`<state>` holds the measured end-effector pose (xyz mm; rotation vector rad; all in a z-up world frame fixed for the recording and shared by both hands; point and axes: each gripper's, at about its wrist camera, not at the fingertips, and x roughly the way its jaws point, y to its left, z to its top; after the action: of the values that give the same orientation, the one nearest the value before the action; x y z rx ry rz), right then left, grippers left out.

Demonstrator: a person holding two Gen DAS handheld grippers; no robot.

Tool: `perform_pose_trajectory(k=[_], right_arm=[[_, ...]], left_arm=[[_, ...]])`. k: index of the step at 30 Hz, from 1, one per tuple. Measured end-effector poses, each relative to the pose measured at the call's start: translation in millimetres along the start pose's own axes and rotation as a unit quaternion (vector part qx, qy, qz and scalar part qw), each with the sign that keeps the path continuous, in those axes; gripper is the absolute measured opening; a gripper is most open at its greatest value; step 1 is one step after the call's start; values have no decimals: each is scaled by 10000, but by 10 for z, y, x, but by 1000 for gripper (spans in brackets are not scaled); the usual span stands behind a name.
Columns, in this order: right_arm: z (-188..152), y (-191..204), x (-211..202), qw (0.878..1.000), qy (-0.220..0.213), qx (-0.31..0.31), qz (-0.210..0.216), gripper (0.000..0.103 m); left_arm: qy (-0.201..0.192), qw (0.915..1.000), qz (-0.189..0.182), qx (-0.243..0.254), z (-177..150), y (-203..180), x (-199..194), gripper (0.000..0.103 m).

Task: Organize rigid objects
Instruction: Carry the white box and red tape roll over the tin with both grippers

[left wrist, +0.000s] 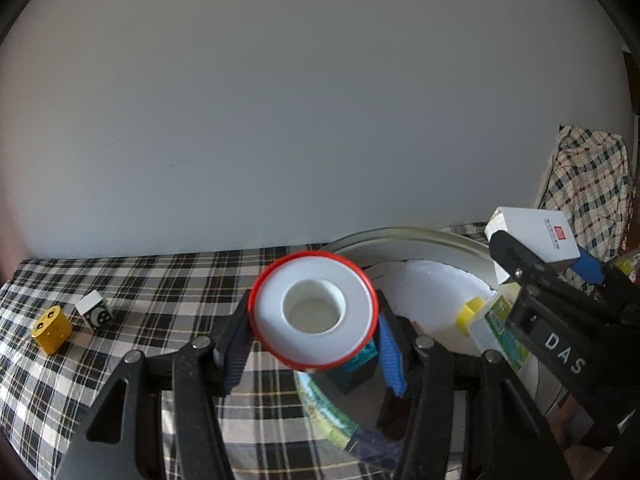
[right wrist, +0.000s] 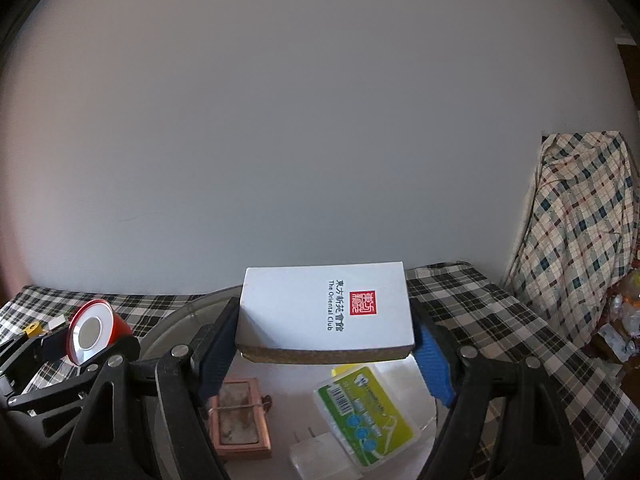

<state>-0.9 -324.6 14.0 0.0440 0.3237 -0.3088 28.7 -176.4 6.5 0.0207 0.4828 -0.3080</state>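
Two grippers: both loaded, both raised over the round tray (right wrist: 176,316)
Left gripper (left wrist: 314,332): clamped on red-rimmed white tape roll (left wrist: 313,309), carried near tray's left edge, tilted up toward the wall
Right gripper (right wrist: 326,340): clamped on white box (right wrist: 326,312), held level above tray middle
Already in tray: floss pick case (right wrist: 366,416), copper-framed piece (right wrist: 240,420), white plug (right wrist: 312,456)
Left outside: yellow block (left wrist: 52,329) and black-and-white cube (left wrist: 95,310), on checked cloth (left wrist: 168,280), well apart from tray
Progress estimate: roughly past halfway; two releases pending, two pickups remaining
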Motion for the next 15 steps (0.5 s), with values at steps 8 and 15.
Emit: perform_pose_trajectory(k=[8, 15], right_arm=[[87, -148, 105, 9998, 46, 129, -110, 80], [230, -390, 223, 9989, 177, 414, -104, 80]], left_arm=[[23, 9999, -103, 28, 121, -97, 101, 54], [175, 9997, -146, 1, 279, -151, 251, 54]])
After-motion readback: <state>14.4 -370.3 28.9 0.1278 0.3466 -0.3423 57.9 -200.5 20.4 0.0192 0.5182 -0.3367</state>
